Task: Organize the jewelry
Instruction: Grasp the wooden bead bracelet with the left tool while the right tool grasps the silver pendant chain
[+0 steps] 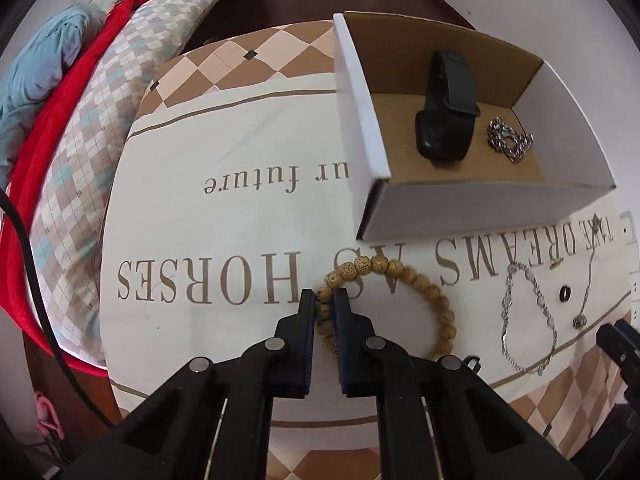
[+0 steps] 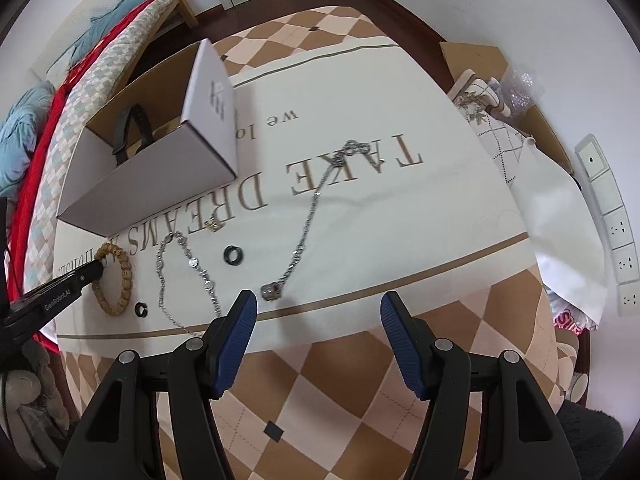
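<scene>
L tongs (image 1: 324, 298) pinched on round tan wooden-bead bracelet (image 1: 416, 280); R tongs (image 2: 318, 306) wide open, empty, over printed cloth worktop (image 2: 400, 216).

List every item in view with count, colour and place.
White cardboard box: one, on the printed cloth.
Black smartwatch: one, inside the box.
Silver chain heap: one, inside the box.
Tan wooden bead bracelet: one, on the cloth before the box.
Silver link bracelet: one, on the cloth.
Silver pendant necklace: one, on the cloth.
Black rings: two, on the cloth.
Left hand-held gripper: shut on the bead bracelet.
Right hand-held gripper: open, empty.
</scene>
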